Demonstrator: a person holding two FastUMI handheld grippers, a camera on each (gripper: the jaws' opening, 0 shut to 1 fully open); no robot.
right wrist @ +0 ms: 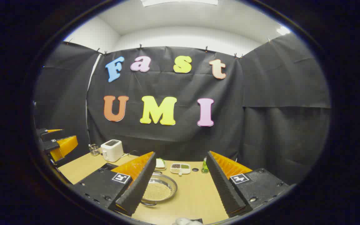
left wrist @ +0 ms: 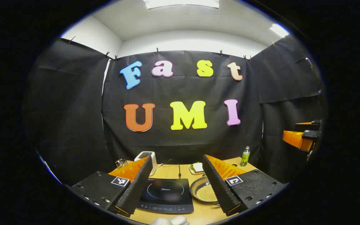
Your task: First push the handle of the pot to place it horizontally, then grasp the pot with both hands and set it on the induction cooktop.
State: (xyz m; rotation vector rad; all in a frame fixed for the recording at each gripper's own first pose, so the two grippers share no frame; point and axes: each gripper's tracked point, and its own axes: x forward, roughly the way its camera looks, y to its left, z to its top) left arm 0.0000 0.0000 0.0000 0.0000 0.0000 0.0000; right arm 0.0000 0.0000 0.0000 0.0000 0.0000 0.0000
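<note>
Tools hang wide open above the desk [right wrist: 195, 193], my left tool [left wrist: 173, 184] and right tool [right wrist: 180, 184] gripping nothing. Pot [right wrist: 159, 189] rests on the desk just beside the induction cooktop [left wrist: 166, 195].

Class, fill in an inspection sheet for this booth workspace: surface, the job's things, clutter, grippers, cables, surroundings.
Surface: wooden table, bare in front.
Job's things: pot sits on the table beside the induction cooktop, not on it; handle points toward the camera.
Clutter: toaster, green bottle, divided dish, plate of food, small rack.
Grippers: left gripper open, above the table; right gripper open, above the table; neither touches the pot.
Cables: black cord behind the cooktop.
Surroundings: black cloth wall.
</note>
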